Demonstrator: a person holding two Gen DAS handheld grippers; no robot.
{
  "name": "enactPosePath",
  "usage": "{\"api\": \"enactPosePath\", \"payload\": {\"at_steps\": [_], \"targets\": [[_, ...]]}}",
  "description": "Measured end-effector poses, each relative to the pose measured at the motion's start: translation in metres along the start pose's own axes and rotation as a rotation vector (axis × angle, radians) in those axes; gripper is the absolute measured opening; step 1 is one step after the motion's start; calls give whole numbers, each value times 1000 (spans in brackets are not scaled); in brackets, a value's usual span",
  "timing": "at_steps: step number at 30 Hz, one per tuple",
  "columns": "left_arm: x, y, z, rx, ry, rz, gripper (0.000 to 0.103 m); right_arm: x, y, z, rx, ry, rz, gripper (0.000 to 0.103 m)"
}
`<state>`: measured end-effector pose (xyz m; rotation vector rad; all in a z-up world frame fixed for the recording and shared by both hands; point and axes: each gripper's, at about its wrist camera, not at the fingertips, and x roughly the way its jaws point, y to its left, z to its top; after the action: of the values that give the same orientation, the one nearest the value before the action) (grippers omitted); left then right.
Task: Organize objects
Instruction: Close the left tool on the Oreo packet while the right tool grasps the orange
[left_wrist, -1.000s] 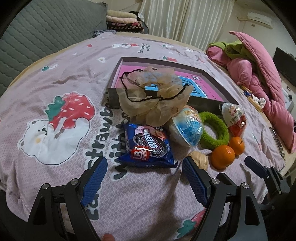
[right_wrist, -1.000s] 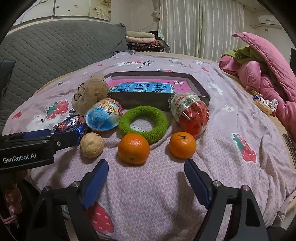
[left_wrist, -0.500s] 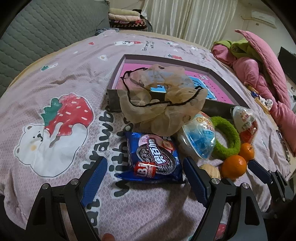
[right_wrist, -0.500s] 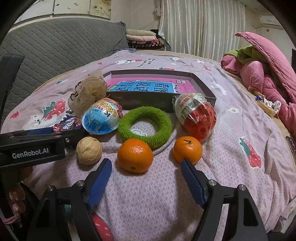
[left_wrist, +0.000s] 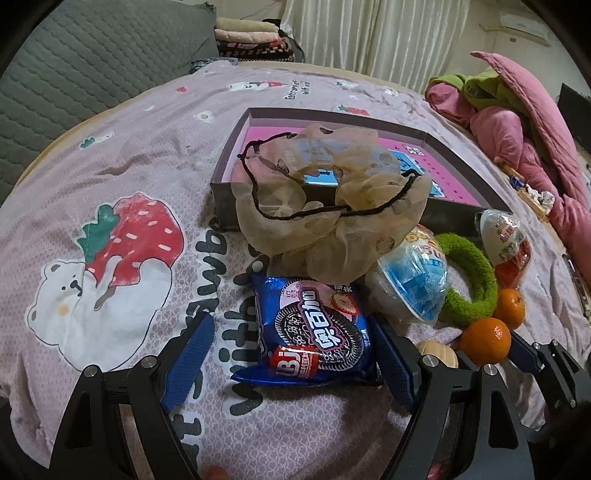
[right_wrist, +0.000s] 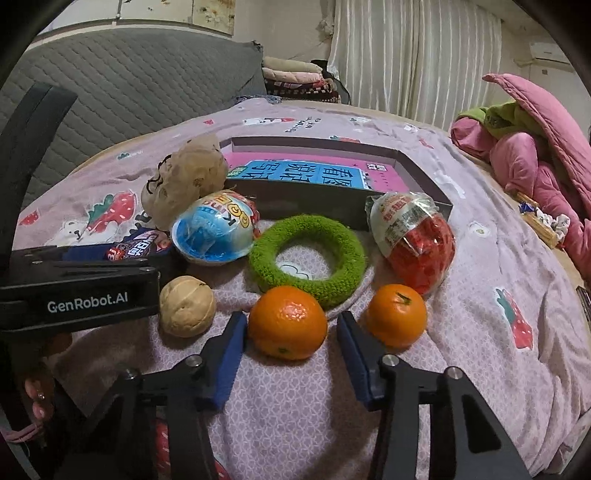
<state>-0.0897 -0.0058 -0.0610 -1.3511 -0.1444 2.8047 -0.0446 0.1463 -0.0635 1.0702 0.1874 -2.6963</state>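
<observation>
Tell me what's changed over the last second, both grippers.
The left gripper has moved forward until its open fingers sit either side of the blue cookie packet, not yet gripping. The right gripper has advanced and narrowed around the larger orange, with small gaps still showing. The walnut, green ring, smaller orange and box lie as before.

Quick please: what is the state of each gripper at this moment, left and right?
Left gripper: open, fingers on both sides of the blue cookie packet, not closed on it.
Right gripper: open, fingers flanking the nearer orange, not gripping.
</observation>
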Motion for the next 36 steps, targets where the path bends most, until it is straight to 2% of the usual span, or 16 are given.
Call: {"api": "enactPosePath", "payload": {"at_steps": [4,11,14,17,26,36], "targets": [[3,0,2,-1,4,1,85,1,1,-1,2,-5,18,43],[8,-3,4,14,10,18,84,-1,2,-3,-10,-22,22,40],[9,-4,5,13,8,16,80,-2,2,-4,-12,-30,23,40],[8,-3,5,13,8,-16,67,-3,3,-5,-16,-38,24,40],[-4,3,1,4,-2,-85,61,-6,1,-6,-24,-55,25,39],[-21,1,-11,39,-21,-110,60,-12,-3,-5,-14,-77,16,39]]}}
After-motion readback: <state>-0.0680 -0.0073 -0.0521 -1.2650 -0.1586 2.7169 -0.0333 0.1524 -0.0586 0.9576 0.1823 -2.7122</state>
